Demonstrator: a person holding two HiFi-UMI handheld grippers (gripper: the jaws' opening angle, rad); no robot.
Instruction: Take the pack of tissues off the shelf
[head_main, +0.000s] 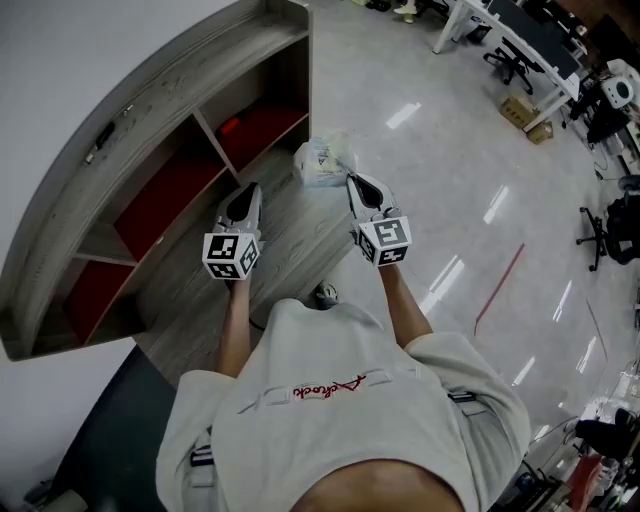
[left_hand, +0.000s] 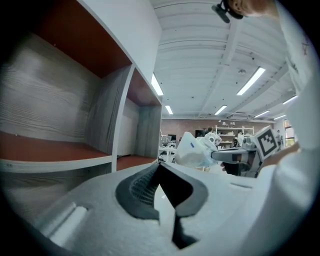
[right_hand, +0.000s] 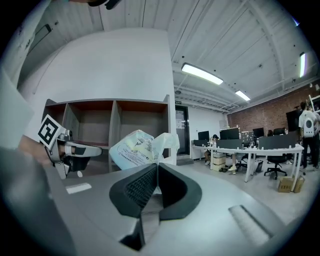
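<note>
One pack of tissues (right_hand: 136, 149) hangs at my right gripper's (right_hand: 157, 169) tips, wrapper pinched tight, just outside the shelf (head_main: 150, 95). Left gripper (left_hand: 160, 167) clenched, empty, alongside. Two grippers, one pack.

A glossy grey floor (head_main: 450, 180) stretches to the right, crossed by a thin red line (head_main: 498, 288). At the far right stands a long white-edged desk (head_main: 530, 55) with a black office chair (head_main: 510, 62) and a cardboard box (head_main: 520, 108) near it. Strip lights (right_hand: 202, 73) run along the ceiling.
</note>
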